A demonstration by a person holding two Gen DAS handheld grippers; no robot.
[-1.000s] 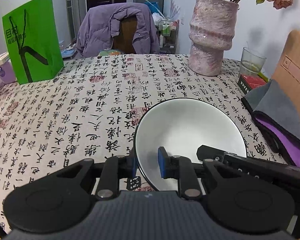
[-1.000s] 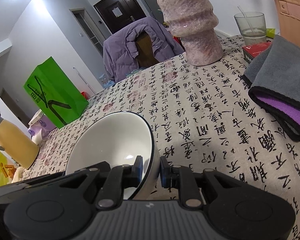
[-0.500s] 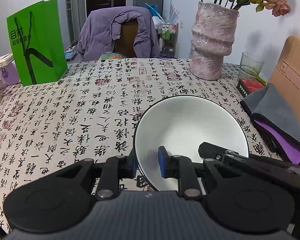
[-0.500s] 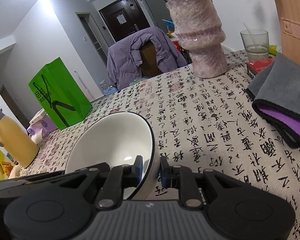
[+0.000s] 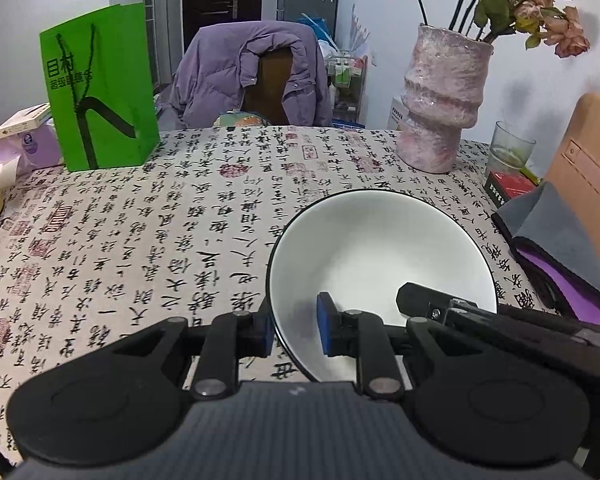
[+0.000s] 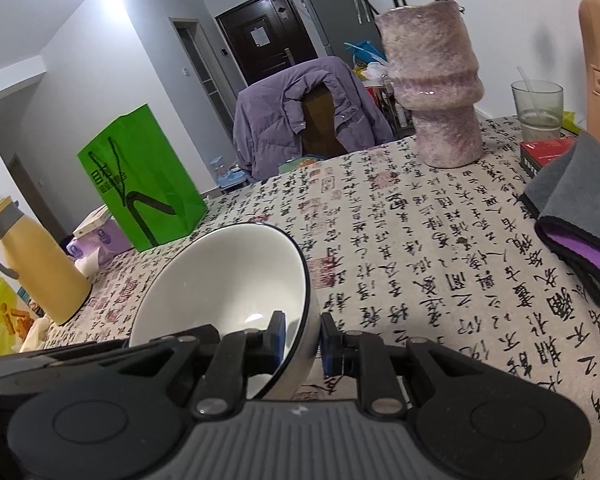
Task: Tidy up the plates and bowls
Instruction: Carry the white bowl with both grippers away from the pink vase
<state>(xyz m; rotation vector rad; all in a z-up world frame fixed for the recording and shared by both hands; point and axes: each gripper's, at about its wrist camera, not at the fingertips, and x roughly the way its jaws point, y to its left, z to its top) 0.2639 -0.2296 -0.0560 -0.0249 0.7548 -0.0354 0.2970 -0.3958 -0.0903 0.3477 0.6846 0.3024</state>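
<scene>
A white bowl (image 5: 380, 256) with a thin dark rim hangs above the table, held from two sides. My left gripper (image 5: 294, 332) is shut on its left rim, one blue pad outside the wall and one inside. My right gripper (image 6: 303, 340) is shut on the opposite rim of the same bowl (image 6: 224, 280), its pads clamping the wall. The right gripper's black finger reaches into the bowl at the lower right of the left wrist view. The bowl is tilted and empty.
The table (image 5: 180, 216) wears a cloth printed with calligraphy. On it stand a green paper bag (image 5: 100, 88), a pink vase (image 5: 440, 100) of flowers, a glass (image 5: 512, 152), a folded grey-and-purple cloth (image 5: 560, 248) and a yellow jug (image 6: 36, 264). A chair with a purple jacket (image 5: 252, 72) stands behind.
Both grippers have risen with the bowl between them and drawn back from the far side of the table. The right gripper has rolled slightly. Both grips are unchanged.
</scene>
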